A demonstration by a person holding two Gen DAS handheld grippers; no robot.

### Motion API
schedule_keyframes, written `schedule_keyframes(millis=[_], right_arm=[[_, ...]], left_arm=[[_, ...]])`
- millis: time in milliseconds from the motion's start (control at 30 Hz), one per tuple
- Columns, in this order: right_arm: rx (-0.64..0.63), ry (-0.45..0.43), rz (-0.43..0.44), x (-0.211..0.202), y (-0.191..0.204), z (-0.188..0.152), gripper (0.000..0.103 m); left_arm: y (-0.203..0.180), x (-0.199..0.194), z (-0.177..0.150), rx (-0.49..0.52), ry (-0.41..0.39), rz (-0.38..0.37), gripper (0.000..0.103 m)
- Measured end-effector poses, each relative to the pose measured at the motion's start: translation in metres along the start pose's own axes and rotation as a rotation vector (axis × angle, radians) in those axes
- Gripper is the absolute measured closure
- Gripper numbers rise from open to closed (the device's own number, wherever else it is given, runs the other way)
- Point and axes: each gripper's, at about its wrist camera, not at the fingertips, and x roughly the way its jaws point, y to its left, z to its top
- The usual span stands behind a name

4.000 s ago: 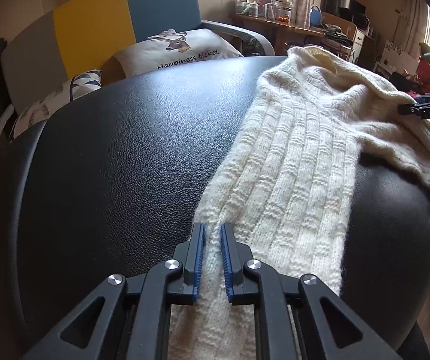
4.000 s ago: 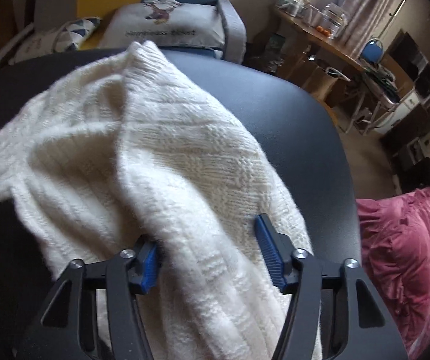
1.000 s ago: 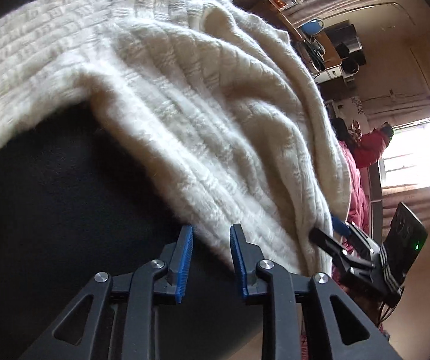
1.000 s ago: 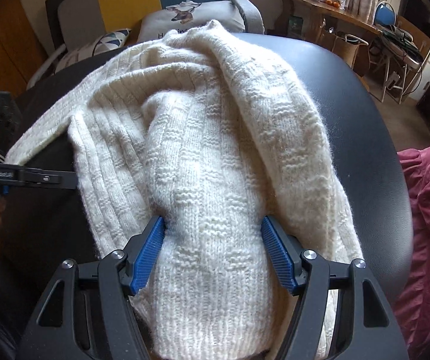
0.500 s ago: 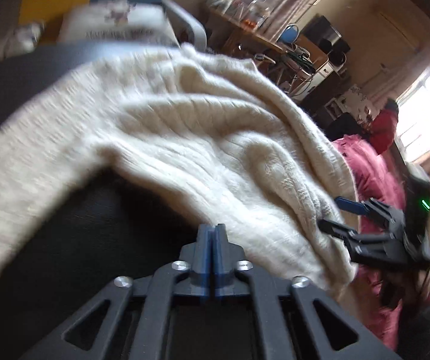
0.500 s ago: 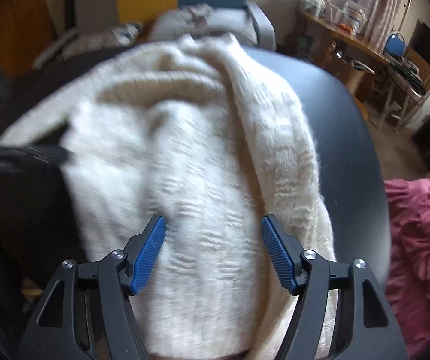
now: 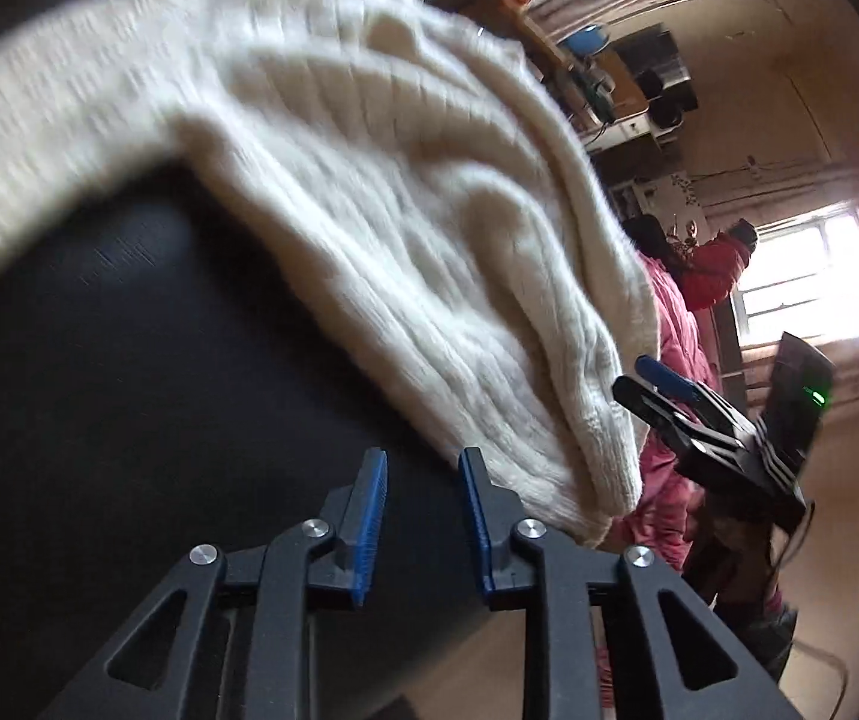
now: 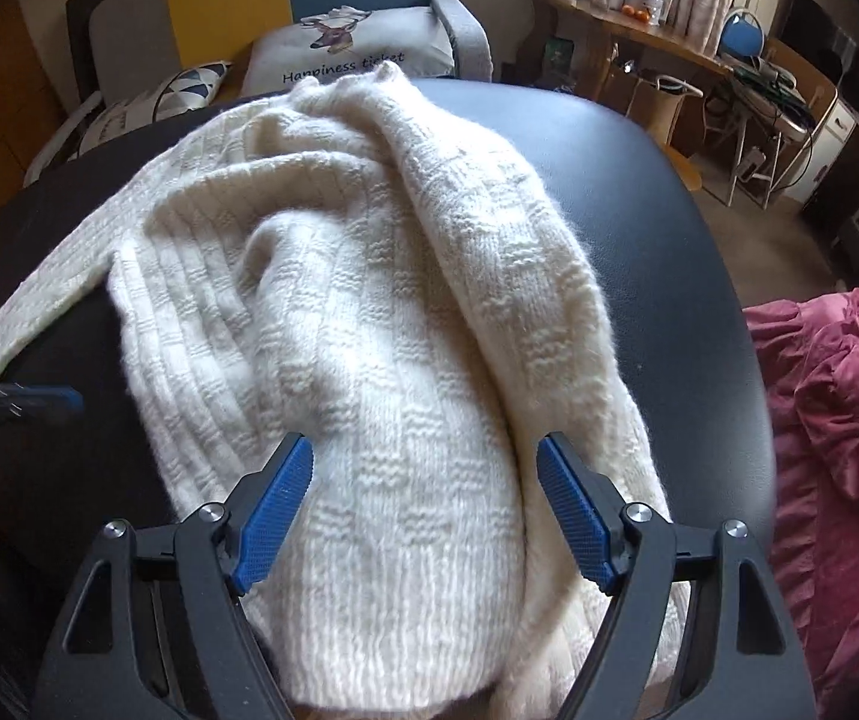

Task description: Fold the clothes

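Note:
A cream knitted sweater [image 8: 399, 300] lies bunched and partly folded on a black padded table [image 8: 639, 180]. My right gripper [image 8: 426, 450] straddles the thick near fold. Its jaws are opening and its pads [image 8: 276, 510] stand beside the knit without squeezing it. In the left wrist view my left gripper [image 7: 423, 462] hovers over the bare black table [image 7: 129, 390], just short of the sweater's [image 7: 399, 228] hem corner. Its jaws are opening with nothing between them. The right gripper [image 7: 657, 384] shows beyond that corner. The left gripper [image 8: 39, 399] appears at the left edge of the right wrist view.
A multicoloured armchair with printed cushions [image 8: 357, 54] stands behind the table. A wooden desk with jars [image 8: 627, 18] is at the back right. Crimson ruffled bedding [image 8: 837, 420] lies just off the table's right edge. A bright window [image 7: 813, 276] is to the right.
My left gripper was shut half a second ago and now stands apart again, closer to the sweater's hem corner. My right gripper's jaws have spread wider around the fold.

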Motion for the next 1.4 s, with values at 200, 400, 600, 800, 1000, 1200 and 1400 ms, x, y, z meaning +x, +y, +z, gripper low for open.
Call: schedule_keyframes(millis=[200, 400, 600, 800, 1000, 1200, 1400], right_arm=[[-0.036, -0.035, -0.009, -0.007, 0.008, -0.003, 0.023], [-0.046, -0.067, 0.019, -0.009, 0.013, -0.002, 0.022], [-0.112, -0.087, -0.016, -0.015, 0.021, -0.001, 0.023], [-0.231, -0.064, -0.067, -0.009, 0.038, 0.0, 0.023], [-0.188, 0.05, -0.227, 0.038, 0.019, 0.004, 0.023], [-0.088, -0.004, -0.16, 0.012, 0.012, 0.005, 0.023], [-0.079, -0.069, 0.12, -0.015, 0.052, 0.005, 0.023]], left_arm=[[-0.001, 0.025, 0.009, -0.115, 0.007, -0.03, 0.075], [-0.007, 0.045, 0.028, -0.149, -0.011, 0.0, 0.076], [-0.033, 0.029, 0.019, -0.011, -0.126, 0.107, 0.099], [-0.045, -0.028, 0.014, 0.109, -0.266, 0.122, 0.1], [0.003, -0.065, 0.025, 0.062, -0.272, 0.237, 0.1], [0.016, -0.083, 0.007, 0.144, -0.232, 0.225, 0.099], [0.048, -0.123, -0.006, 0.04, -0.298, 0.201, 0.091]])
